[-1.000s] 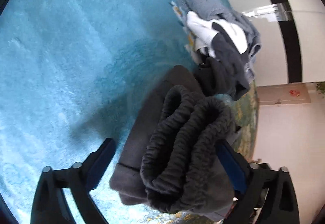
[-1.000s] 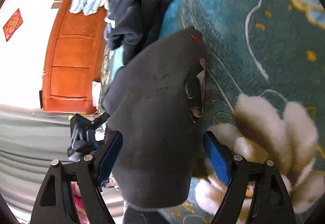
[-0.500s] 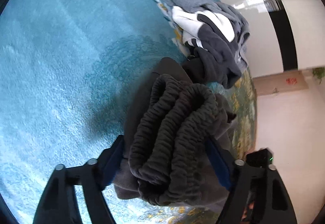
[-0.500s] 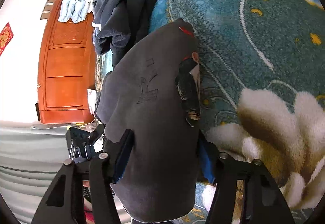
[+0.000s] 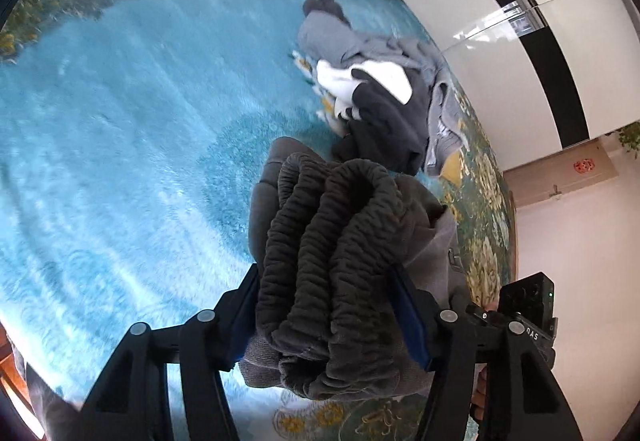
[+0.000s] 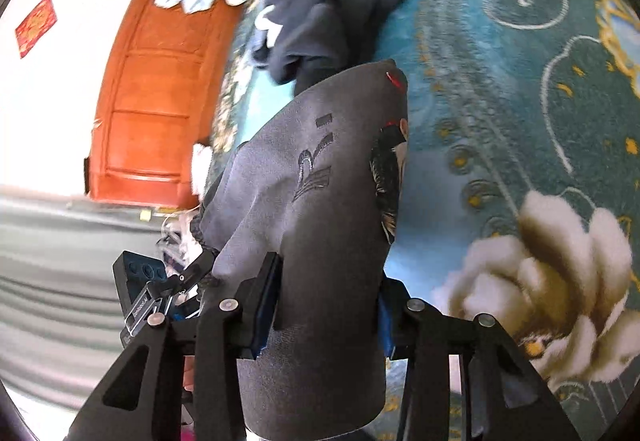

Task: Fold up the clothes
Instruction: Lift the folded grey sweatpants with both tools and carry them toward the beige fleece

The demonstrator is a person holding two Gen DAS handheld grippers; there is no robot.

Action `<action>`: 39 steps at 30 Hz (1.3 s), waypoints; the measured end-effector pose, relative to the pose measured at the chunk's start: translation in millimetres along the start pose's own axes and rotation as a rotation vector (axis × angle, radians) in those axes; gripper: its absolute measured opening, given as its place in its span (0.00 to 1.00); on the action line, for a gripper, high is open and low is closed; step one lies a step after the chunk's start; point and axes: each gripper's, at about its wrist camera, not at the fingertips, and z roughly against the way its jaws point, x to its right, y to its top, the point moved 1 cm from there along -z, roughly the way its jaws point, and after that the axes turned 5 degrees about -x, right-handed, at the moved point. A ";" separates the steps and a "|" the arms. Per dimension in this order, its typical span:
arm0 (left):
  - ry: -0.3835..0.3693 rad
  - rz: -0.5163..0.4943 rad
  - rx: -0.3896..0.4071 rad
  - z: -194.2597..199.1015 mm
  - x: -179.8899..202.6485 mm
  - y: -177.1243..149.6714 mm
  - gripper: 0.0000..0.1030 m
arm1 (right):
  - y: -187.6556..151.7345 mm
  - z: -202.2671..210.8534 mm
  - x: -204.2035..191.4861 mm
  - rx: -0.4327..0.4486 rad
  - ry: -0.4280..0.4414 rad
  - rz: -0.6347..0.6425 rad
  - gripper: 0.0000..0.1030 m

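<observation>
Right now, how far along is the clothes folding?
Early on. In hand: the left gripper is closing on the dark grey pants' bunched waistband, the right gripper on their other end. Left: a heap of clothes lies unfolded on the blue carpet. No finished folded stack shows.

Your folded sweatpants point(image 5: 332, 253) hang between both tools above the rug point(image 5: 120, 145); a clothes pile point(image 5: 384, 97) lies beyond them.
</observation>
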 end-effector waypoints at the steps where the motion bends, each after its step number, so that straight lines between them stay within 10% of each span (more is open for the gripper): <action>1: 0.006 -0.006 0.008 6.5 0.4 -0.8 0.63 | -1.9 0.8 -2.7 -0.002 0.006 0.010 0.42; 14: 0.007 -0.136 -0.017 -5.4 75.6 -2.0 0.63 | -15.3 52.1 -4.8 0.068 0.039 0.037 0.42; 31: -0.259 -0.601 -0.367 -176.9 416.0 -85.9 0.63 | -111.1 383.3 106.6 0.660 -0.106 -0.162 0.42; 39: -0.276 -0.680 -0.520 -231.3 508.5 -162.1 0.63 | -142.7 496.6 142.2 0.762 -0.246 -0.170 0.42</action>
